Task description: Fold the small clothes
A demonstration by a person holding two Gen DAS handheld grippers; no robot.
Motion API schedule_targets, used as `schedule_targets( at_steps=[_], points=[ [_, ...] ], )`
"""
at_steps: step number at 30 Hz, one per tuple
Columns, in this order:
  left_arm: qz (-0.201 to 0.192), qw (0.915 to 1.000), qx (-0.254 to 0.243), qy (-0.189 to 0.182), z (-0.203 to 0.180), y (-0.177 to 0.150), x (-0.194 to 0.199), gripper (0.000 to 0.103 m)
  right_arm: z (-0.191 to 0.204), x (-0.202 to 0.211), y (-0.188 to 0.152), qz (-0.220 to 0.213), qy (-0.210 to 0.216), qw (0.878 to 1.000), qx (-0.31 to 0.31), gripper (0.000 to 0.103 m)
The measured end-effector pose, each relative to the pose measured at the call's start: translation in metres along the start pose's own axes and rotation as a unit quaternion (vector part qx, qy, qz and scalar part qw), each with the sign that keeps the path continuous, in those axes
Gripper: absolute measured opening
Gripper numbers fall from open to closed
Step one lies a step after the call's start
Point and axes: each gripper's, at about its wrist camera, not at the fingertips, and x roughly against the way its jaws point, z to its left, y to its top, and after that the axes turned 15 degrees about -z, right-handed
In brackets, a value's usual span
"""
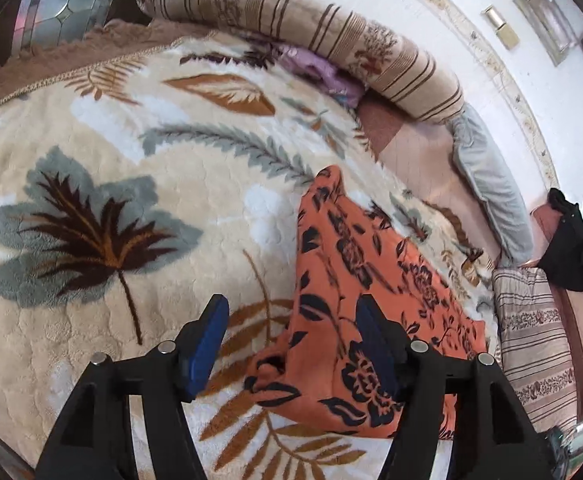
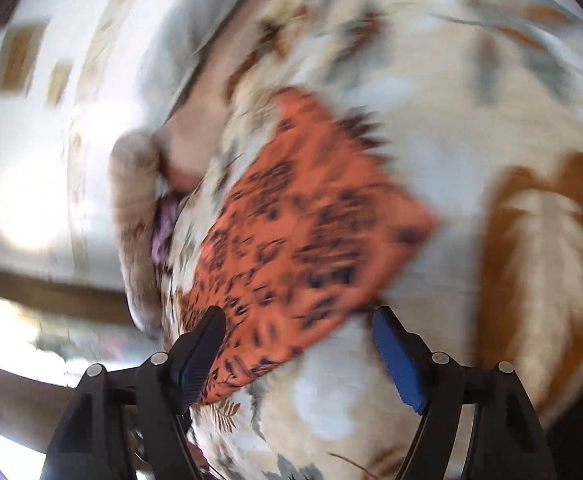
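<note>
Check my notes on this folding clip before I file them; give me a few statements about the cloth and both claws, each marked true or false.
1. The orange floral cloth lies on a leaf-patterned blanket. True.
2. The left claw is clamped on the cloth. False: its jaws stand open.
3. The right claw is open. True.
4. The cloth is plain blue. False: orange with dark flowers.
5. A striped bolster lies beyond the blanket. True.

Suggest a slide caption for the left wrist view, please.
Open left gripper above a folded orange floral garment on a leaf-print blanket.
</note>
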Motion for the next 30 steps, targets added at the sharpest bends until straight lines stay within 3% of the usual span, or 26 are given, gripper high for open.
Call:
schedule_targets(
  at_steps=[6, 8, 9, 11, 13, 18, 22, 26, 29, 30],
  points=[
    [0.041, 0.999, -0.017, 0.008, -0.005, -0.018, -0.02, 0.066, -0.037, -0.011, 0.011, -0.025, -0.009, 0.998, -0.049, 0.074],
    [0.049, 0.9985, -0.023, 0.007, -0.006, -0.024, -0.026, 0.056, -0.037, -0.021, 0.015, -0.033, -0.007, 0.998, -0.048, 0.072],
    [0.054, 0.9982, -0.025, 0.008, -0.006, -0.026, -0.028, 0.045, -0.035, -0.024, 0.021, -0.044, -0.01, 0.998, -0.042, 0.068],
    [0.056, 0.9981, -0.025, 0.004, -0.005, -0.031, -0.032, 0.038, -0.034, -0.036, 0.027, -0.059, -0.016, 0.998, -0.035, 0.058],
    [0.056, 0.9981, -0.024, -0.01, -0.007, -0.031, -0.032, 0.027, -0.034, -0.051, 0.032, -0.066, -0.028, 0.997, -0.028, 0.03],
    [0.053, 0.997, -0.043, -0.037, -0.017, -0.027, -0.023, 0.022, -0.016, -0.063, 0.049, -0.105, -0.043, 0.993, 0.009, 0.015],
    [0.074, 0.9946, -0.028, -0.068, -0.017, -0.025, -0.013, 0.022, 0.001, -0.058, 0.067, -0.132, -0.038, 0.99, 0.038, 0.013],
    [0.094, 0.9932, -0.058, -0.036, -0.018, -0.031, -0.019, 0.024, 0.0, -0.073, 0.063, -0.104, -0.066, 0.99, 0.067, 0.013],
    [0.107, 0.9926, -0.053, -0.022, -0.01, -0.027, -0.025, 0.038, -0.014, -0.073, 0.061, -0.088, -0.059, 0.994, 0.011, 0.02],
    [0.105, 0.9931, -0.049, -0.02, -0.009, -0.026, -0.023, 0.042, -0.017, -0.07, 0.061, -0.082, -0.056, 0.995, -0.002, 0.03]
  ],
)
